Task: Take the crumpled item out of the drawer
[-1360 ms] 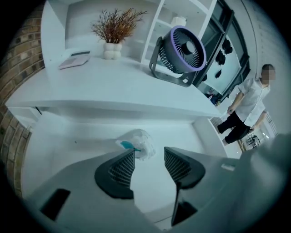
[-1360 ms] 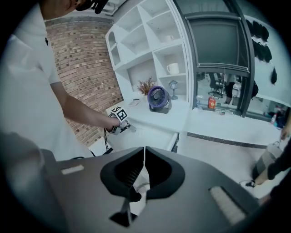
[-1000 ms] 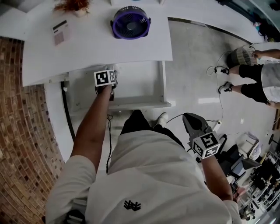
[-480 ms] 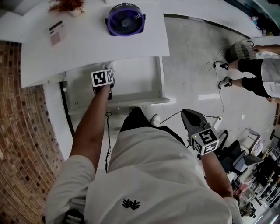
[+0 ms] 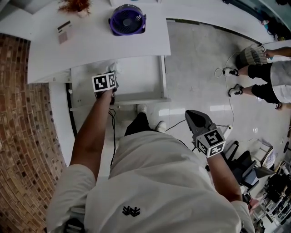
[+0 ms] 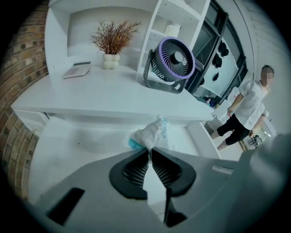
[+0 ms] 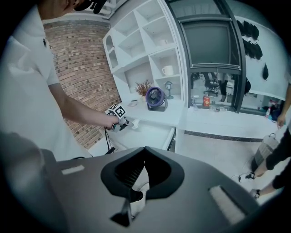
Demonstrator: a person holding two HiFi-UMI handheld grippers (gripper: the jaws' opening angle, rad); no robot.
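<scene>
**Wad pinched at your left jaw tips**

Your left gripper (image 6: 149, 150) has its jaws pressed together on the near edge of the wad (image 6: 152, 134). The rest of the wad bunches just beyond the tips. It sits in the far left part of the open drawer (image 5: 161, 77), close to the desk (image 5: 91, 45) edge. Your right gripper (image 7: 145, 150) hangs well apart at the near right, jaws together with nothing between them.

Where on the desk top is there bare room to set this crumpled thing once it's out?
Widest bare patch: the front strip of the desk top, between the flat card and the fan, directly above the open drawer. The back edge is crowded by the plant and fan. The left gripper, shut on the crumpled wrapper, is just below.
</scene>
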